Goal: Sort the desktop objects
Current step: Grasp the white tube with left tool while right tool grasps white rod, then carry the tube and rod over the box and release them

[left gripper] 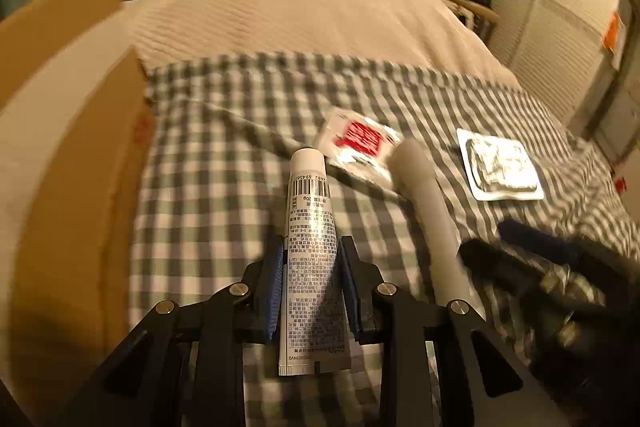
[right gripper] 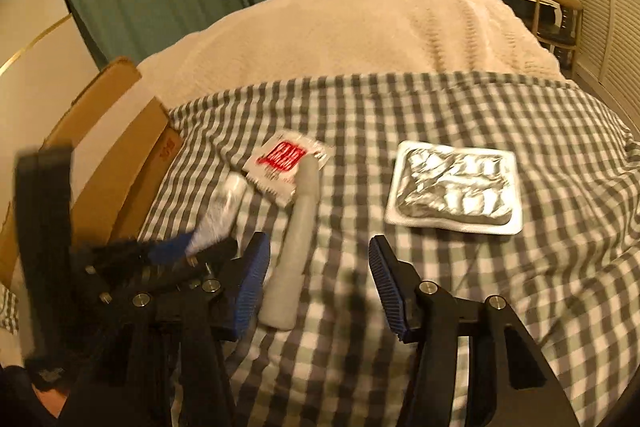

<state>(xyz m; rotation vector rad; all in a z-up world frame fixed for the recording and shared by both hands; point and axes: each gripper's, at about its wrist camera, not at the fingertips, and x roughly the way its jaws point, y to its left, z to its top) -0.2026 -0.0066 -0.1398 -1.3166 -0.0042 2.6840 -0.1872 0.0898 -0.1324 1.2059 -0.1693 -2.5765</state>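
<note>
The ointment tube point(left gripper: 310, 251) is clamped between the blue pads point(left gripper: 274, 291) of the left tool point(left gripper: 310, 287), held at mid-body with its white cap pointing forward over the checked cloth point(left gripper: 208, 187) spread on the bed, and its crimped tail hanging back toward the camera. It is judged light and soft-walled (a small tube of thin laminate, by the look of it), so a firm squeeze could dent it or push paste toward the cap; the flat printed middle, where it is now taken, seems the safest hold, since the cap end is round and likely slippery. The right tool point(right gripper: 320, 283) stands released, its jaws wide apart and holding nothing, just right of a pale grey cylinder point(right gripper: 294, 239) lying on the cloth. Beside that cylinder's far end a red-and-white sachet point(right gripper: 286, 163) lies flat, and further right a foil blister pack point(right gripper: 454, 187) rests well apart; both are thin and would probably have to be pinched by an edge. An open cardboard box point(left gripper: 80, 163) sits at the left edge of the cloth, and is presumed to be a sorting place. Its inside is not visible from either view. The tube's print is too blurred to read, the left view is smeared by motion, and what the grey cylinder is cannot be made out.
</note>
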